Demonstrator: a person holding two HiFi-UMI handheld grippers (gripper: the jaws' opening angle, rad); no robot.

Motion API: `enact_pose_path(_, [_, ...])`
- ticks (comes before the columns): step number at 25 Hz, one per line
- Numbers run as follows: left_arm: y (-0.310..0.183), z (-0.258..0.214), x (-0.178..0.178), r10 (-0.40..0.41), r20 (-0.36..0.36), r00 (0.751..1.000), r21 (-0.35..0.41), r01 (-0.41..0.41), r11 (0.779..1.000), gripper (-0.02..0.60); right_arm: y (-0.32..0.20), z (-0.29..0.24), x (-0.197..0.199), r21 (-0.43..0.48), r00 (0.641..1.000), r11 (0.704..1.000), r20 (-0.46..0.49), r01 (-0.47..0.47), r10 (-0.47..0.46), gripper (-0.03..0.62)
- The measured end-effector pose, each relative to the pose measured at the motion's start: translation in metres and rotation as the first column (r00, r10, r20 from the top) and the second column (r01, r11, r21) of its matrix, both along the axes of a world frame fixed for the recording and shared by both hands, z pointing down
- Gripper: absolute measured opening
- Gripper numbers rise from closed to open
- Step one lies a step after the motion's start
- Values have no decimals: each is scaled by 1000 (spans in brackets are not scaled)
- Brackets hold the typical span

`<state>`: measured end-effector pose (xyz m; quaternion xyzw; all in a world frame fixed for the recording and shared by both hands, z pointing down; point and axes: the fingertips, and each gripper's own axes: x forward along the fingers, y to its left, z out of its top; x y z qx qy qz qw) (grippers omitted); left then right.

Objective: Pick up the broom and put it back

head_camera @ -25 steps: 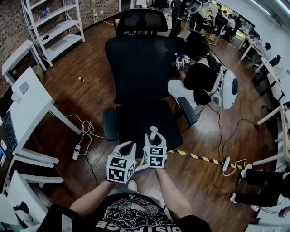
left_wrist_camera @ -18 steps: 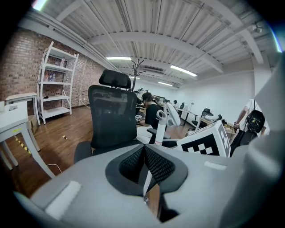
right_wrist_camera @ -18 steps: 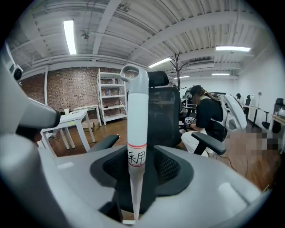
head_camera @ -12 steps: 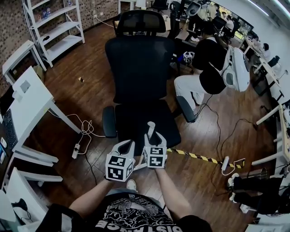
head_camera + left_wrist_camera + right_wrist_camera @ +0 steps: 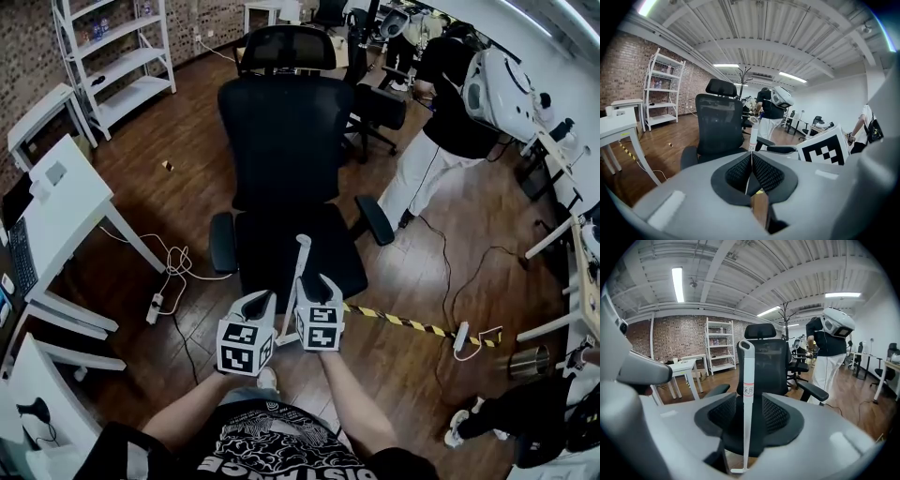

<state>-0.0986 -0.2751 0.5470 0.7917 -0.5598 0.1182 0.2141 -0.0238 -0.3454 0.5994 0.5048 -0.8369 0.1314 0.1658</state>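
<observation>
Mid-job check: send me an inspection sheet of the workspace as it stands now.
Surface: wooden floor.
Job's things: white broom handle rising between the right jaws; bristles not in view.
Clutter: black office chair directly ahead; striped tape on floor.
Grippers: left gripper shut, empty; right gripper jaws have just been opening, pads clear of the handle.
Cables: power strip and cord on floor at left.
Surroundings: white desk, shelf unit, a person standing beyond the chair.

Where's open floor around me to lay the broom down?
Bare floor lies between the shelf unit and the office chair, and on your side of the striped tape. Crowded: a corded power strip beside the white desk; a person stands far right.
</observation>
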Motion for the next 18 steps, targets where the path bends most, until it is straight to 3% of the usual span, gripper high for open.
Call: enact_pose_path(18, [119,-23,50,-21,-9,1000,45,22,999,8,150,-67,29,109,998,993,46,43,-48,100])
